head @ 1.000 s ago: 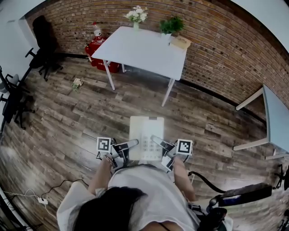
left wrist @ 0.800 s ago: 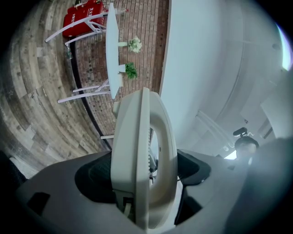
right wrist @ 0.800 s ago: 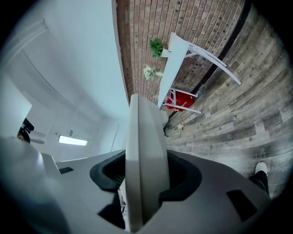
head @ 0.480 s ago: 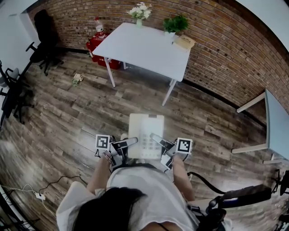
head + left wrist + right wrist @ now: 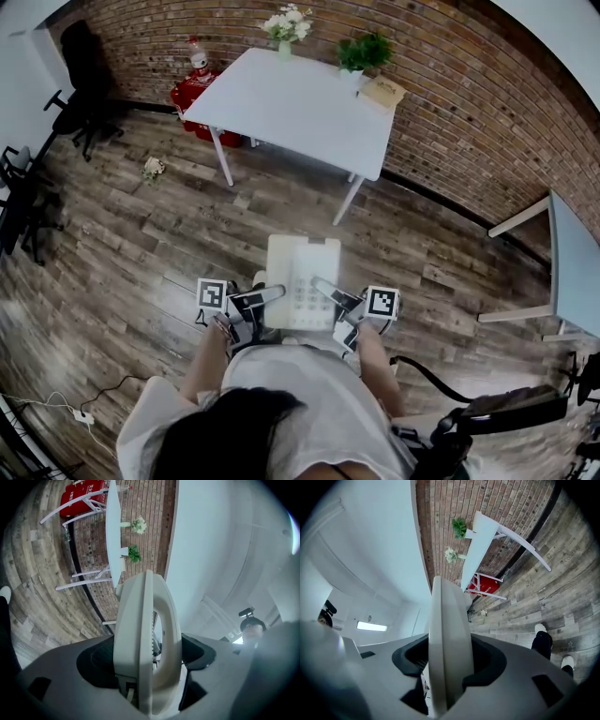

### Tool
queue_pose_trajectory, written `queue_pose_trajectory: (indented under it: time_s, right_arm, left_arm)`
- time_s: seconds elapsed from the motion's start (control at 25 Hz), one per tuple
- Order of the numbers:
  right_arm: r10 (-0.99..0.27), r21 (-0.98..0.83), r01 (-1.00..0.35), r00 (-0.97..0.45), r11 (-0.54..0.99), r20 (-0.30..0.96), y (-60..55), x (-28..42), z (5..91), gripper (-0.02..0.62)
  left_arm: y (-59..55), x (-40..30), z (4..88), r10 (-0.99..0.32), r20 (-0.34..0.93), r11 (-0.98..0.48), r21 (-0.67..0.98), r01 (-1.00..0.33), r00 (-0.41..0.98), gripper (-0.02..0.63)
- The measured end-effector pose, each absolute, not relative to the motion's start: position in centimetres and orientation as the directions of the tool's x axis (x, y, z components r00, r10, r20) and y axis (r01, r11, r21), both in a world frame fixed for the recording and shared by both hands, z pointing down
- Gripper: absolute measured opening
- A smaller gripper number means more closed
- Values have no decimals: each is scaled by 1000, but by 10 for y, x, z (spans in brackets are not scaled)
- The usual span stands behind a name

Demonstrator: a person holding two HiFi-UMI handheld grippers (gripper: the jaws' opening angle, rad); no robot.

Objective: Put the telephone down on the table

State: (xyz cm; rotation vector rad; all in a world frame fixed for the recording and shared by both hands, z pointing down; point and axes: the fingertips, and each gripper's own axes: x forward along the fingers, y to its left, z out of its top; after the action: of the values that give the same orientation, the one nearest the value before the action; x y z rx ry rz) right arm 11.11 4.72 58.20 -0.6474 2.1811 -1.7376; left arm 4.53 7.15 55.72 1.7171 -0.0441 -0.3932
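Well short of the worktop [image 5: 300,103], over the wooden floor, one white telephone [image 5: 302,283] is held level, keypad up, between two claws. The left claw [image 5: 262,300] is clamped on its handset side and the right claw [image 5: 330,295] on the opposite edge, a two-sided hold that likely keeps it from tipping. Along the worktop's far edge stand three things: one flower vase [image 5: 286,26], one potted plant [image 5: 364,52] and one tan book [image 5: 381,90].

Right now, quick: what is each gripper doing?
Left gripper: closed on the telephone, left side.
Right gripper: closed on the telephone, right side.
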Motion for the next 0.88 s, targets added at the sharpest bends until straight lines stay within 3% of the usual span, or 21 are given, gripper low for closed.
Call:
queue_pose_trajectory:
  time_s: [0.88]
  right_arm:
    - [-573, -971, -175, -818, 161, 53, -118, 65, 571, 219]
  left_arm:
    - [-99, -2, 547, -179, -229, -165, 966, 200, 957, 377]
